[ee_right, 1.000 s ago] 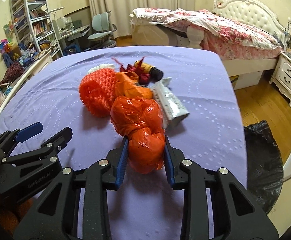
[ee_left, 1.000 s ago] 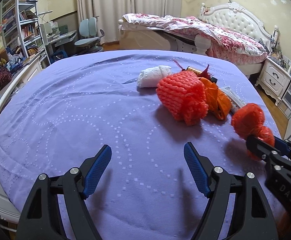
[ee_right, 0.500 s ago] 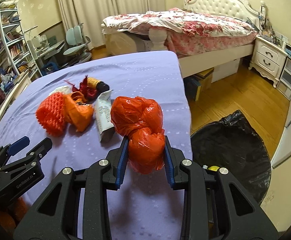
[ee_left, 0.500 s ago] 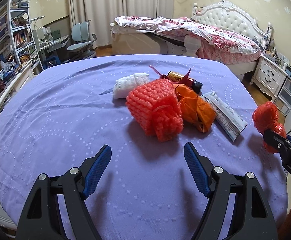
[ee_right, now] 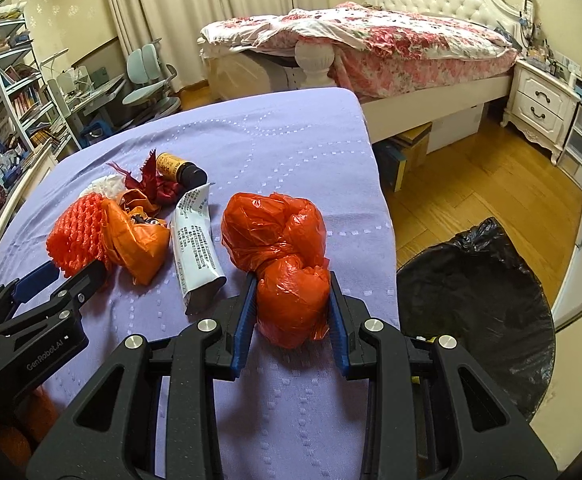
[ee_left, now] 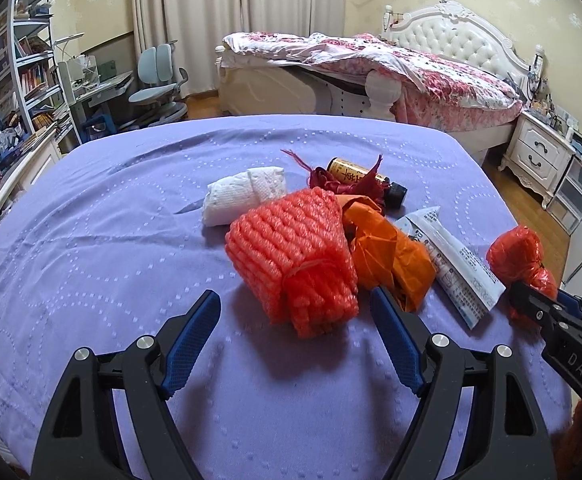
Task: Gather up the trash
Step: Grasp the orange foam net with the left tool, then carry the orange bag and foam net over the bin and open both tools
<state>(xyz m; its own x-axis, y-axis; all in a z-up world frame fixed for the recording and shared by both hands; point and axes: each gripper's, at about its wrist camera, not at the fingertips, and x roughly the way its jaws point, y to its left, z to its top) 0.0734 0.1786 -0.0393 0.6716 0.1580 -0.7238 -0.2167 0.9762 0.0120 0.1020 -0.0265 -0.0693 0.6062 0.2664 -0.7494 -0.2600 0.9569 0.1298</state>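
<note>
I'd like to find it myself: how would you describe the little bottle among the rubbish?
Look at the purple bedspread, at the trash pile near its middle. On the pile's far side, behind the orange foam net, lies a small dark bottle on its side. It alone has a yellow label and black cap, half under dark red scraps.

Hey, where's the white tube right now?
The white tube lies on the purple table, between the orange wrapper on its left and the red plastic bag clamped in the right gripper.

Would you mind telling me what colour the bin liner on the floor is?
Black; the bin liner shows best in the right wrist view.
</note>
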